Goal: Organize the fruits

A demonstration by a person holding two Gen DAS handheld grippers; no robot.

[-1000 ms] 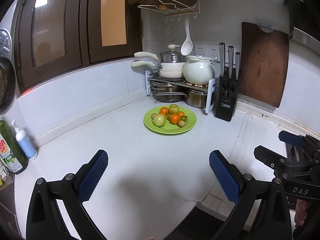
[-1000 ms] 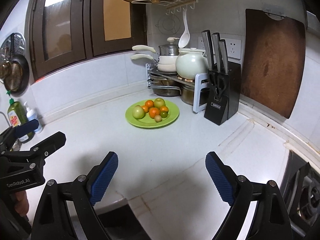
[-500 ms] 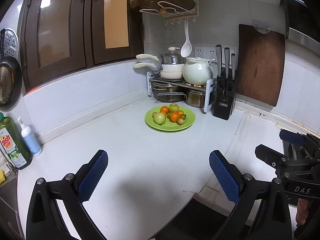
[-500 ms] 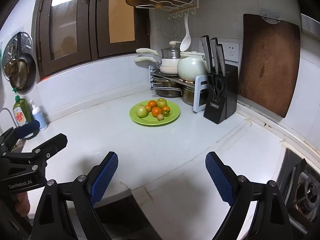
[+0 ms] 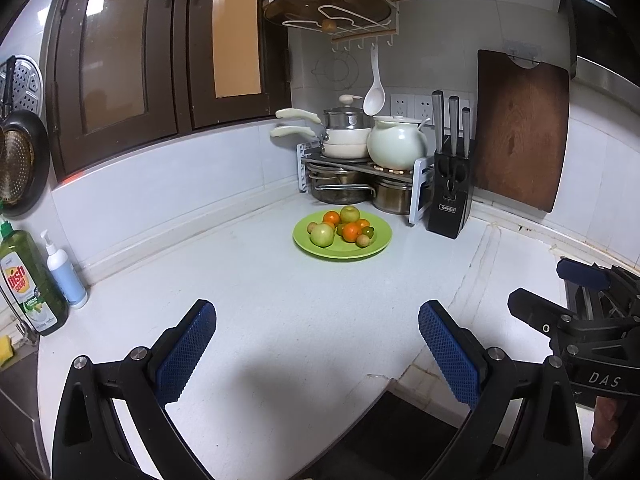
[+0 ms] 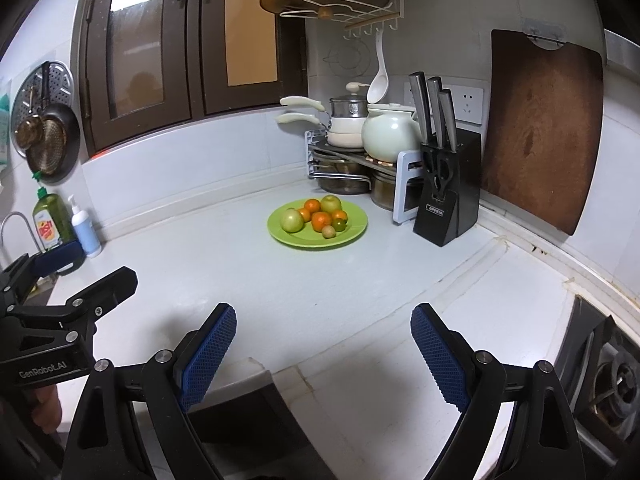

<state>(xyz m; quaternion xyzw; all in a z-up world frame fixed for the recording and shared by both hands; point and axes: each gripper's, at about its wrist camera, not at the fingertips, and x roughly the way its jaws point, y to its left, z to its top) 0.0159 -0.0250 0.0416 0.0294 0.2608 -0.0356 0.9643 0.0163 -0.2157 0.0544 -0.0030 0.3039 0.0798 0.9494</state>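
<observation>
Fruits (image 5: 343, 227) lie well ahead of both tools (image 5: 316, 334) (image 6: 323, 338) (each spread wide, holding nothing).

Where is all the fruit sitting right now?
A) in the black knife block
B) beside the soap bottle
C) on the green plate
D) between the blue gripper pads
C: the oranges and greenish fruits are piled on the green plate; both grippers are open and hold nothing.

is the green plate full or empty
Full: the plate holds a pile of fruit, oranges and green fruits among them. Both grippers, left and right, are open and far short of it.
</observation>
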